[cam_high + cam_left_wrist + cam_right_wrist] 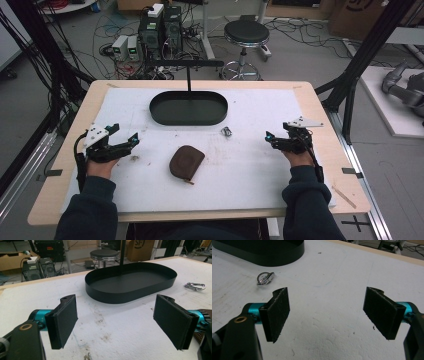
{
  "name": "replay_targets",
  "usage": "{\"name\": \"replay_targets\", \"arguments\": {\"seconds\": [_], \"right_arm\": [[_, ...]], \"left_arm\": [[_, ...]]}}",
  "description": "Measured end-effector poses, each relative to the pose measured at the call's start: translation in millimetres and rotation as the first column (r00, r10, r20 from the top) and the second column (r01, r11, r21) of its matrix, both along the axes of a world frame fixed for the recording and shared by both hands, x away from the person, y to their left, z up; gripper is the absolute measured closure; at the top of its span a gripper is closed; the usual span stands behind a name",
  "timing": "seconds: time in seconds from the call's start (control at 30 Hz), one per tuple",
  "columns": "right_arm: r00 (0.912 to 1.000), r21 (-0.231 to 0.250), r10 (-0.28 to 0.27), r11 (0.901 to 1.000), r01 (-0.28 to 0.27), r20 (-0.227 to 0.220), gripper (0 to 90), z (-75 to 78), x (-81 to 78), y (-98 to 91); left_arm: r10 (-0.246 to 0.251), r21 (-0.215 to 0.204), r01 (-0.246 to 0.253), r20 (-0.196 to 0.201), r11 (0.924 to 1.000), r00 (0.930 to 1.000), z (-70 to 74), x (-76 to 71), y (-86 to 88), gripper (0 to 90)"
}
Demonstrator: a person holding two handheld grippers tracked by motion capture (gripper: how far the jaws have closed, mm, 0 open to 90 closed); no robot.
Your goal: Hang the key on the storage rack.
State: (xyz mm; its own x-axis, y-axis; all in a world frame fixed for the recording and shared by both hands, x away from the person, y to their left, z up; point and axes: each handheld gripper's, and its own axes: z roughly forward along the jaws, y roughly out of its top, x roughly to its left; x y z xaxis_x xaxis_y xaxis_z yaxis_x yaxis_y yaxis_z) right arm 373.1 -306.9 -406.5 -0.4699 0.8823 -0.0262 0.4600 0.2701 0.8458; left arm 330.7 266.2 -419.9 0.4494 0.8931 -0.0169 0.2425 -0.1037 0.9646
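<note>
The bench (322, 120) is pale wood under a white foam sheet (260, 170), standing on a grey floor (300, 55) strewn with cables. Beyond its far edge stand a black round stool (246, 33) and, to the left, computer towers (161, 27); cardboard boxes (356, 15) sit far right, black frame struts (367, 50) on both sides.

"SF" printed large on a brown cardboard box (140, 248) (partly cut off), nothing else legible

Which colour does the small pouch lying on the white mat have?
Brown; the pouch shows best in the high view.
</note>
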Motion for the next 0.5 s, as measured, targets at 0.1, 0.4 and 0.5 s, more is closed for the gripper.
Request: {"name": "replay_targets", "arguments": {"seconds": [0.1,0.4,0.5], "right_arm": [[1.0,0.0,0.004,1.0,-0.004,-0.001,21.7,-0.4,0.2,0.1],[0.9997,0.014,0.026,0.9996,-0.026,-0.001,21.7,1.0,-2.9,3.1],[0.999,0.0,0.045,0.999,-0.045,-0.006,22.0,1.3,-2.0,9.6]], "left_arm": [[-0.001,-0.002,0.001,0.002,1.0,1.0,0.1,0.6,-0.8,19.3],[0.006,-0.004,-0.006,0.008,1.0,0.9999,0.5,2.3,-2.2,19.9],[0.005,0.003,-0.005,0.006,1.0,1.0,0.3,1.7,-1.9,19.9]]}}
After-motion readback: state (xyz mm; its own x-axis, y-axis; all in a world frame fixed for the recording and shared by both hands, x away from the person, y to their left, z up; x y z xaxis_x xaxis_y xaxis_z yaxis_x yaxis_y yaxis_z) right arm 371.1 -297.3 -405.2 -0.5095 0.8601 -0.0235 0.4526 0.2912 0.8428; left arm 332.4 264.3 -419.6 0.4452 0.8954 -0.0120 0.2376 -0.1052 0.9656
